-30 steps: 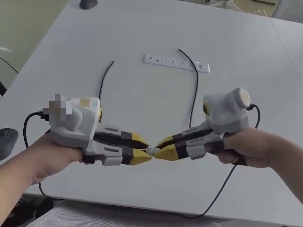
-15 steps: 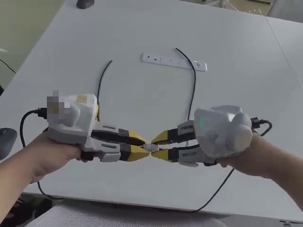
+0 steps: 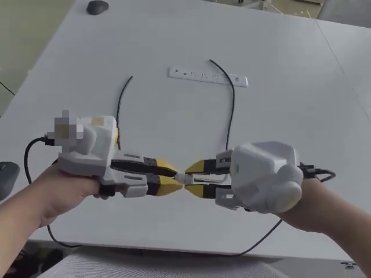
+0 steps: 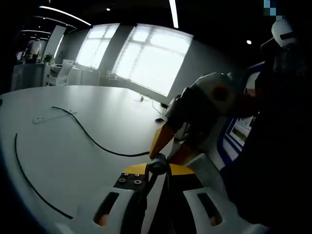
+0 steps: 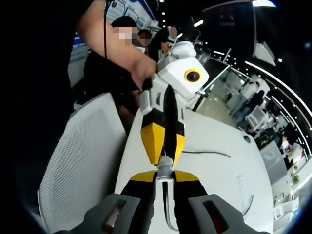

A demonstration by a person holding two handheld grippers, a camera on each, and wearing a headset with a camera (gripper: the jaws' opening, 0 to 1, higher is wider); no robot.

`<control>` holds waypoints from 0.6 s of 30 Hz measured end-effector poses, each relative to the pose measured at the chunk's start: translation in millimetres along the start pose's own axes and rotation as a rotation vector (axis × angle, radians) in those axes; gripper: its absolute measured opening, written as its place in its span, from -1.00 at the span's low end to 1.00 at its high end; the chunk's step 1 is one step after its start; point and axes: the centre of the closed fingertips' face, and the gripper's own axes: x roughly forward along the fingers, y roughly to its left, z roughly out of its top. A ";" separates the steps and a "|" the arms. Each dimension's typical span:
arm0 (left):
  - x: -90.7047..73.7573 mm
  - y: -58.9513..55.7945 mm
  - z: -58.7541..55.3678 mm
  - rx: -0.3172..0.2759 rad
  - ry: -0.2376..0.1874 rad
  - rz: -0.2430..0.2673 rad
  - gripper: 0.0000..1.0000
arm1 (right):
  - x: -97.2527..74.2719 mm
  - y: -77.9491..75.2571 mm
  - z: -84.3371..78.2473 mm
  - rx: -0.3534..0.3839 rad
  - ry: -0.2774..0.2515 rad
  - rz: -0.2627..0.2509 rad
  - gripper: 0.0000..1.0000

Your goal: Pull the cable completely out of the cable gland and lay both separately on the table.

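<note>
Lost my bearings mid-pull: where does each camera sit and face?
Head view: headset, looking down at the table; left gripper, right gripper, both forearms.
Left gripper view: rides left gripper, faces the right gripper; own jaws.
Right gripper view: rides right gripper, faces the left gripper; own jaws.
Both gripper views share the cable gland.

A broad pale grey tabletop (image 3: pixel 290 87) carries a few things. A white power strip (image 3: pixel 207 77) lies flat across its middle, towards the far side. A long black cable (image 3: pixel 232 107) crosses the strip near its right end and runs in a curve towards the near edge. Well to the left lies a shorter black wire (image 3: pixel 120 99), apart from the strip, gently bent. A dark computer mouse (image 3: pixel 97 7) sits near the far left corner
</note>
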 end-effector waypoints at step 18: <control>-5.3 1.5 10.0 0.089 -0.004 0.020 -0.70 | -21.9 -19.8 -21.1 0.393 0.001 -0.207 -0.80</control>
